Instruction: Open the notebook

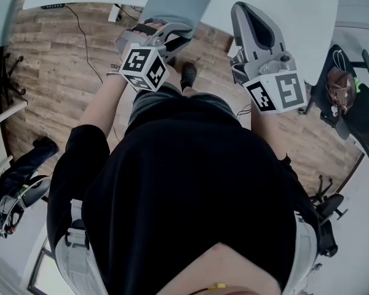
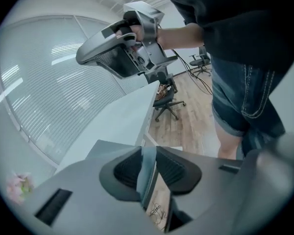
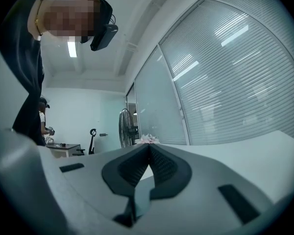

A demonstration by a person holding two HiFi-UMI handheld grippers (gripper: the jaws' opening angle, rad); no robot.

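Note:
The notebook (image 1: 179, 0) is a thin grey-blue book lying at the near edge of the white table (image 1: 283, 5), in the head view's top middle. My left gripper (image 1: 170, 28) reaches its near edge. In the left gripper view the grey-blue cover (image 2: 148, 166) stands edge-on between the two dark pads, which close on it from both sides. My right gripper (image 1: 241, 8) hangs to the right of the notebook over the table, apart from it. Its pads meet at the tips with nothing between them (image 3: 149, 147). It also shows from the side as the right gripper (image 2: 83, 58) in the left gripper view.
A wooden floor (image 1: 61, 66) lies under the table with a black cable across it. An office chair (image 1: 341, 88) with a brown bag stands at the right. A blind-covered glass wall (image 3: 225, 67) runs behind the table; a standing fan (image 3: 127, 126) is farther back.

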